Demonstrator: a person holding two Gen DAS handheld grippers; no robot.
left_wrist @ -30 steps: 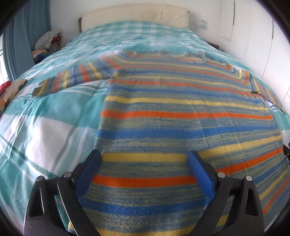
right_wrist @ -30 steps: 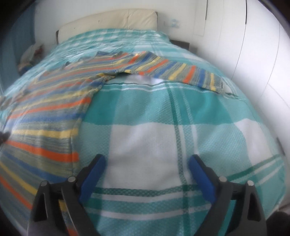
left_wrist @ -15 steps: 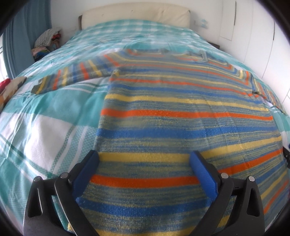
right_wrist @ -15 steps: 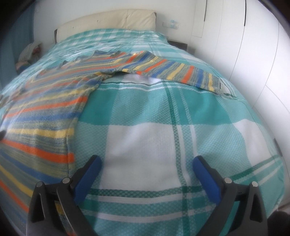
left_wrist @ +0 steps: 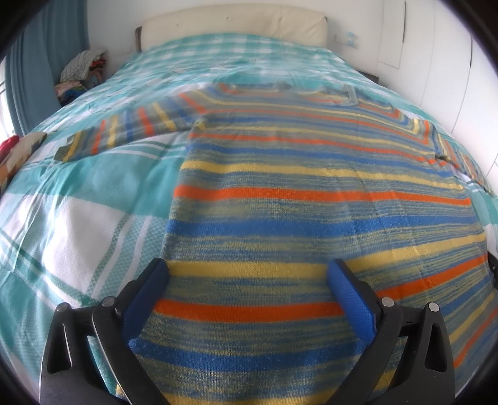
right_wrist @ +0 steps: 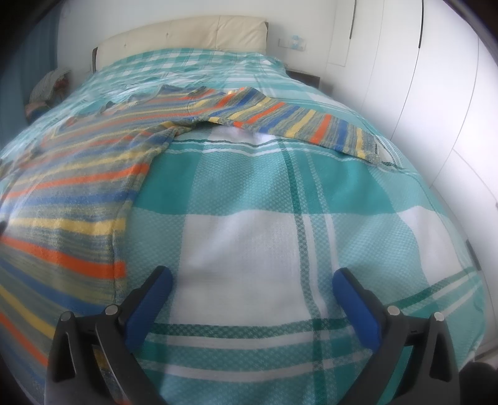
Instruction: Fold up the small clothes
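Observation:
A striped knit sweater [left_wrist: 311,193] in orange, blue, yellow and grey lies flat on the bed, both sleeves spread out sideways. My left gripper [left_wrist: 249,274] is open and empty, hovering over the sweater's lower body near the hem. The sweater also shows in the right wrist view [right_wrist: 77,193], at the left, with its right sleeve [right_wrist: 298,124] stretched across the far middle. My right gripper [right_wrist: 253,283] is open and empty above bare bedspread, just right of the sweater's side edge.
The bed has a teal and white checked bedspread [right_wrist: 264,202] and a cream headboard [left_wrist: 233,21]. A pile of clothes [left_wrist: 81,71] sits at the far left beside a blue curtain. White wardrobe doors [right_wrist: 435,78] stand along the right.
Both grippers have drawn back and risen slightly, so the sweater looks a little farther off. Both stay open; the sweater has not moved.

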